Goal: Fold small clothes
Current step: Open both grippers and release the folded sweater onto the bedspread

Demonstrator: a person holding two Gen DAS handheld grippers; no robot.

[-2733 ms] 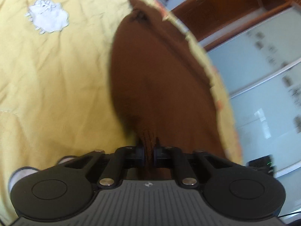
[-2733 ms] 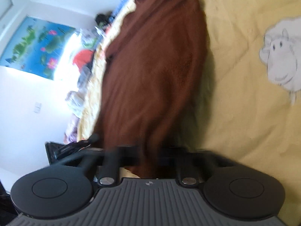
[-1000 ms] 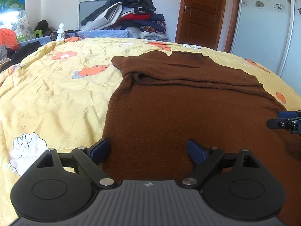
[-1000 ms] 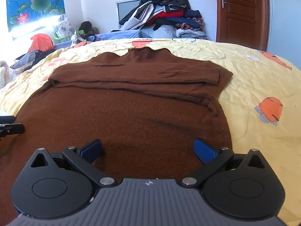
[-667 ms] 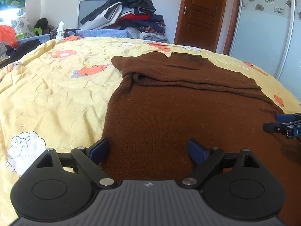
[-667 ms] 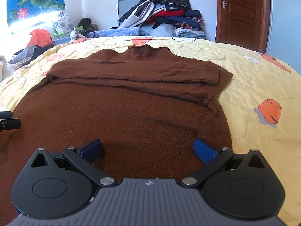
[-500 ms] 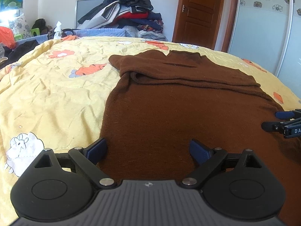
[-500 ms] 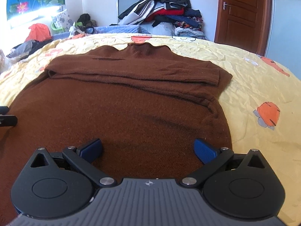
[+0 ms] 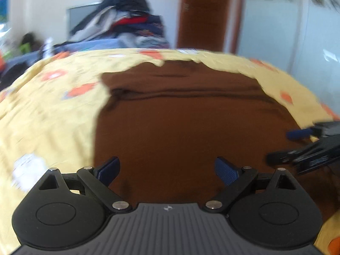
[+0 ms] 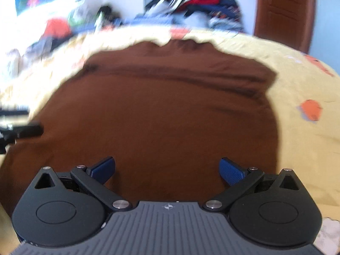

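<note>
A brown knit sweater (image 9: 187, 123) lies flat on a yellow bedspread (image 9: 48, 110), collar at the far end and sleeves folded across the chest. It also shows in the right wrist view (image 10: 161, 110). My left gripper (image 9: 167, 170) is open and empty, just above the sweater's near hem on the left side. My right gripper (image 10: 166, 170) is open and empty above the near hem on the right side. The right gripper's fingers (image 9: 297, 157) show at the right edge of the left wrist view. Both views are blurred.
A heap of clothes (image 9: 125, 27) is piled beyond the far edge of the bed, with a brown door (image 9: 204, 14) to its right. More clutter (image 10: 57, 27) lies at the far left. The bedspread has orange prints (image 10: 310, 107).
Both grippers let go of the sweater, which now lies flat. In the last half second both moved quickly, and the sweater fills more of each view.
</note>
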